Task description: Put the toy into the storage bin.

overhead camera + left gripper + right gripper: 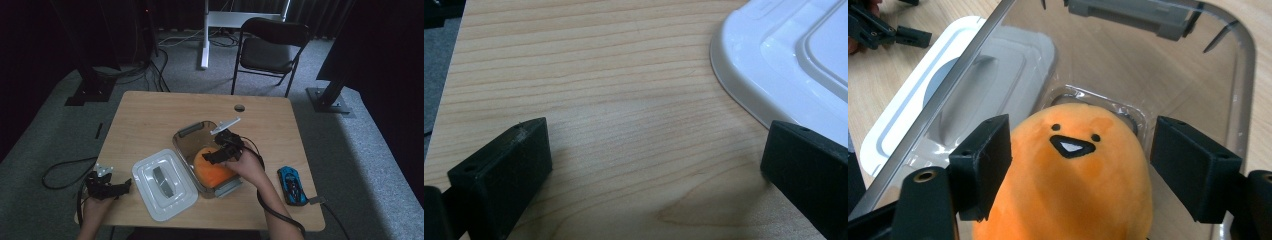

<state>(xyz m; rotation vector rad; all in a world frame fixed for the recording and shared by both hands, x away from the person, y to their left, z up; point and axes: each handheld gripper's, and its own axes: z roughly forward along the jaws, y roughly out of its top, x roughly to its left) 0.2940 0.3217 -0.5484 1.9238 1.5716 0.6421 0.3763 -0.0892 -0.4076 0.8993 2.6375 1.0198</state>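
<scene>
Your right gripper (pixel 1078 170) sits mid-frame over the plush (pixel 1073 175) in the box (pixel 1243 75), jaws released, one touching. Your left gripper (pixel 654 170), lower left, jaws wide apart over bare table (pixel 599 75) beside the lid (pixel 784 55).

Orange plush toy (pixel 1078 175), white lid (pixel 164 183)

Open tabletop at the far and left sides, crowding round the clear box

The light wooden table (pixel 150 112) lies bare along its far edge and left part, so a hand can pass there; the clear plastic storage box (pixel 186 131) with grey end latches sits mid-table, its walls closing in the orange plush toy (pixel 1073 175), reachable from above. The white plastic lid (pixel 163 183) lies just beside the box's left wall, narrowing that gap. A blue toy car (pixel 292 185) lies near the right edge.
</scene>
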